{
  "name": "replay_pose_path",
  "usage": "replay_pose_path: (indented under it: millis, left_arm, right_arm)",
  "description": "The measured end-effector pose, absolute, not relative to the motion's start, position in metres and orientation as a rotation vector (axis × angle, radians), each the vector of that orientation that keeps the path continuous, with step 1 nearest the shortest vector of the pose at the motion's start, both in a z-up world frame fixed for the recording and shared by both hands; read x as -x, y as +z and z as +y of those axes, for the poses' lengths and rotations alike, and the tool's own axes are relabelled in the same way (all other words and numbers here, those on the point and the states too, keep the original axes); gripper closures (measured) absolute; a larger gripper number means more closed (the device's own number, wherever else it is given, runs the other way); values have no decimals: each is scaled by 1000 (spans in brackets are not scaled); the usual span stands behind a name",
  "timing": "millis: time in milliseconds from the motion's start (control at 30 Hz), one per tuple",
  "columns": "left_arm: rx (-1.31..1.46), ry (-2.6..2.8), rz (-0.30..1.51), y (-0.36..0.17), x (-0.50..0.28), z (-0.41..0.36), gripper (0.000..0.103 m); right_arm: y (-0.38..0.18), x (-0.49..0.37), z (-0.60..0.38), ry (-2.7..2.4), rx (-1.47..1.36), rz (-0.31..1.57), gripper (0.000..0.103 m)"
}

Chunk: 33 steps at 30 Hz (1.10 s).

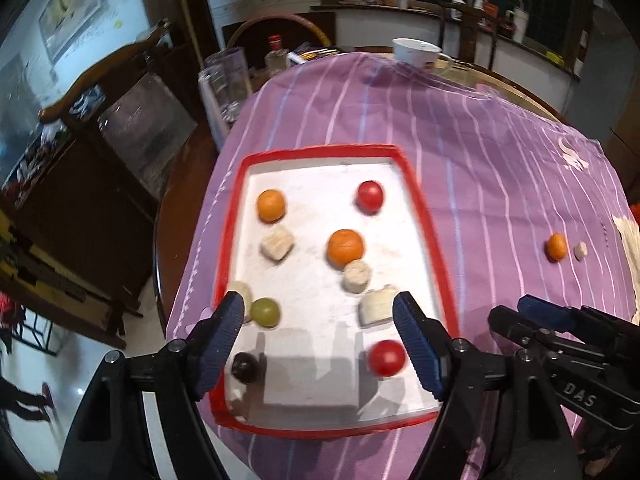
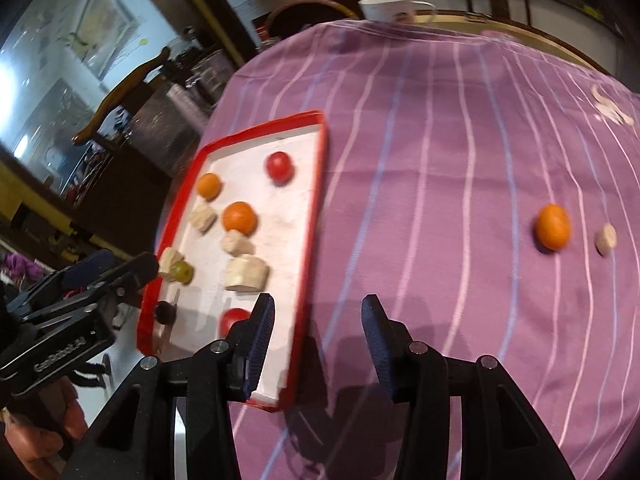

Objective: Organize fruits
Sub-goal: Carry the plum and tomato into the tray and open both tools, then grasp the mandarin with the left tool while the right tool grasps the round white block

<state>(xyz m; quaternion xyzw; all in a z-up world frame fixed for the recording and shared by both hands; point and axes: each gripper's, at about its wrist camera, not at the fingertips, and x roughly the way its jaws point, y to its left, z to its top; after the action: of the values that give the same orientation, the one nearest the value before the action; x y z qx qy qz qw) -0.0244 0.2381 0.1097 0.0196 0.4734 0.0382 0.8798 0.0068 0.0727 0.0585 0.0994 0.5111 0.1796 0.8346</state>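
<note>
Left wrist view. We hold the left gripper [image 1: 320, 320] above the near half of a red-rimmed tray [image 1: 412, 184], its ribbed blue pads spread wide apart with nothing between them. The tray has a matt white floor and lies on a purple striped cloth [image 1: 480, 152] draped over a round table. On the floor we count: one orange [image 1: 271, 205] at far left, a red fruit [image 1: 370, 196] at far right, a larger orange [image 1: 345, 247] in the middle, a green grape [image 1: 265, 312] near the left pad, a dark round fruit [image 1: 245, 366] at near left, and a second red fruit [image 1: 386, 357] just beside the right pad. Pale, rough-cut chunks [image 1: 277, 246] lie among them; what they are we cannot tell. One chunk at the left rim is half hidden by the pad. Motion blur softens all edges. Well to the right, on bare cloth, sit a small orange [image 1: 557, 246] and a pale piece [image 1: 580, 250] just beside it. The right gripper [image 1: 536, 314] enters at near right. A white cup [image 1: 414, 51] stands at the far edge, clear glasses [image 1: 228, 80] at far left.

Right wrist view. We hold the right gripper [image 2: 318, 320] with pads apart, empty, over the tray's near right corner and the cloth. Its left pad covers part of the near red fruit. The small orange and pale piece lie at right, apart from the tray.
</note>
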Motion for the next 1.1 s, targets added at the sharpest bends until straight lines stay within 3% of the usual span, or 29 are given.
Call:
replay_pose_path:
  millis: [1100]
  left_arm:
    - [-65,-22,1067,93,23,118,27]
  right_arm:
    - [43,12,-42,313,-268,1121,53]
